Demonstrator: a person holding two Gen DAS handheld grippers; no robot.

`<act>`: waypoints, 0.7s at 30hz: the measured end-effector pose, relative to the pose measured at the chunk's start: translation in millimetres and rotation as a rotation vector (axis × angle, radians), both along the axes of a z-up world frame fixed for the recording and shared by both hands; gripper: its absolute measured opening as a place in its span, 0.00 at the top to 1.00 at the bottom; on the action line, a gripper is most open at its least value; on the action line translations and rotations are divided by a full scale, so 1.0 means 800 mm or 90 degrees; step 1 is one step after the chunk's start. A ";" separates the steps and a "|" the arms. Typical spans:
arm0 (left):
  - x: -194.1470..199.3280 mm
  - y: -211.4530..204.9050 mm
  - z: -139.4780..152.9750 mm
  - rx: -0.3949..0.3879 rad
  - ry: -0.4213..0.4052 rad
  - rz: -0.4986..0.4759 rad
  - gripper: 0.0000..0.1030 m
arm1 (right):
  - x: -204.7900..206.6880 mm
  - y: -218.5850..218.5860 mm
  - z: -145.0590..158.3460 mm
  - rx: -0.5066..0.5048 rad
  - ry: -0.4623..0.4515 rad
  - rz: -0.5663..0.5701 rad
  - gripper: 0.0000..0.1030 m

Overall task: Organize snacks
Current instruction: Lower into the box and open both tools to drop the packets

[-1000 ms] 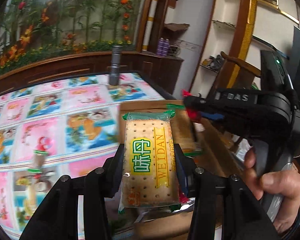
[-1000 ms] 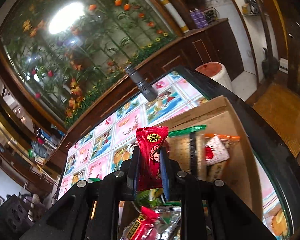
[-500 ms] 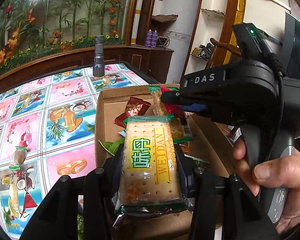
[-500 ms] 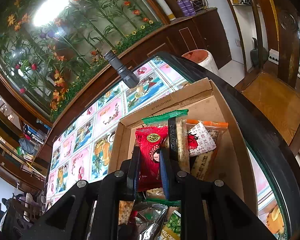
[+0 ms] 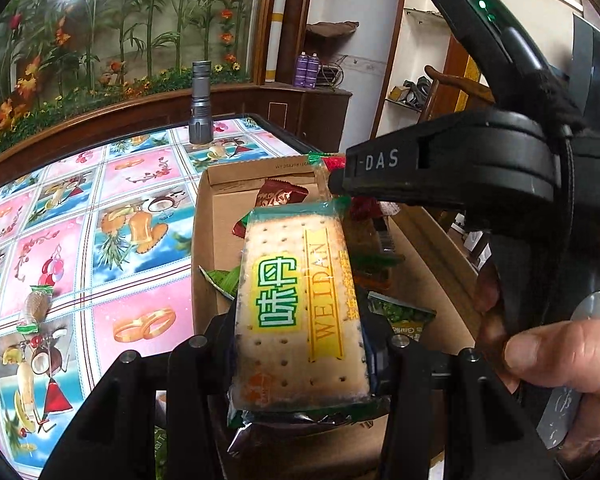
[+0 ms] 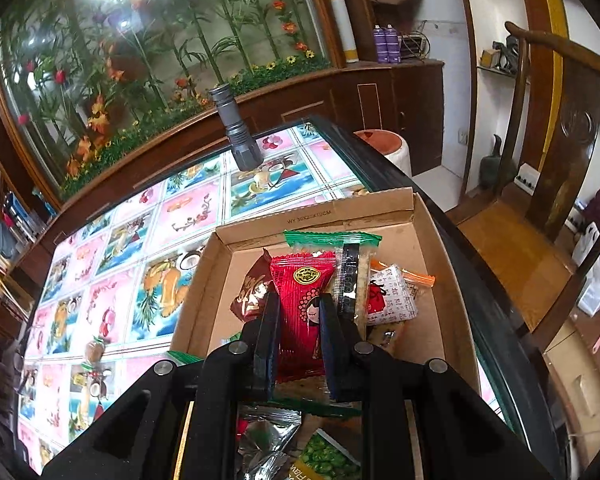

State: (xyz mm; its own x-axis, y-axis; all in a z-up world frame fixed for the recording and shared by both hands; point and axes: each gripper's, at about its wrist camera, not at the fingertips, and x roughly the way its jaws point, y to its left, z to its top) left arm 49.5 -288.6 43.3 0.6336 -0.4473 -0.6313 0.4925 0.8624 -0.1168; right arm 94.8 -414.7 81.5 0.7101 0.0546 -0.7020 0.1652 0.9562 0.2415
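Gripping a clear-wrapped cracker packet [image 5: 300, 312] with green Chinese characters and a yellow "WEIDAN" stripe, the left black two-finger gripper [image 5: 300, 344] is clenching the packet by its long sides and holding it over the near end of a shallow brown cardboard box [image 5: 204, 248]. The right black two-finger gripper [image 6: 300, 320] is pinching a red snack packet [image 6: 302, 304] printed with a gold seal and a cartoon girl, above the middle of the same box [image 6: 436, 248]. A bare hand [image 5: 560, 352] is holding the right gripper's handle, seen in the left view. Inside the box are lying a brown foil packet [image 6: 252, 292], a green-edged cracker packet [image 6: 352, 264], a white red-printed packet [image 6: 394, 296] and a green pea packet [image 6: 328, 456]. The box is sitting on a table with a pink and blue pictured cloth [image 5: 100, 240], where a grey metal torch [image 5: 201, 104] is standing upright and a small wrapped sweet [image 5: 36, 304] is lying apart.
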 end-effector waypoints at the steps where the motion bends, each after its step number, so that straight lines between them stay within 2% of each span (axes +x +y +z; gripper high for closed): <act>1: 0.000 0.000 0.000 -0.001 0.000 -0.001 0.56 | 0.000 0.000 0.000 -0.006 0.001 0.000 0.81; 10: 0.000 -0.002 0.001 0.002 -0.006 -0.004 0.56 | 0.002 0.012 0.001 -0.039 0.000 0.012 0.81; 14: 0.000 -0.002 0.000 0.005 -0.009 -0.003 0.56 | 0.002 0.014 -0.001 -0.011 0.001 0.035 0.81; 21: 0.000 -0.003 0.001 0.006 -0.012 -0.003 0.56 | 0.001 0.016 -0.001 -0.015 0.003 0.033 0.81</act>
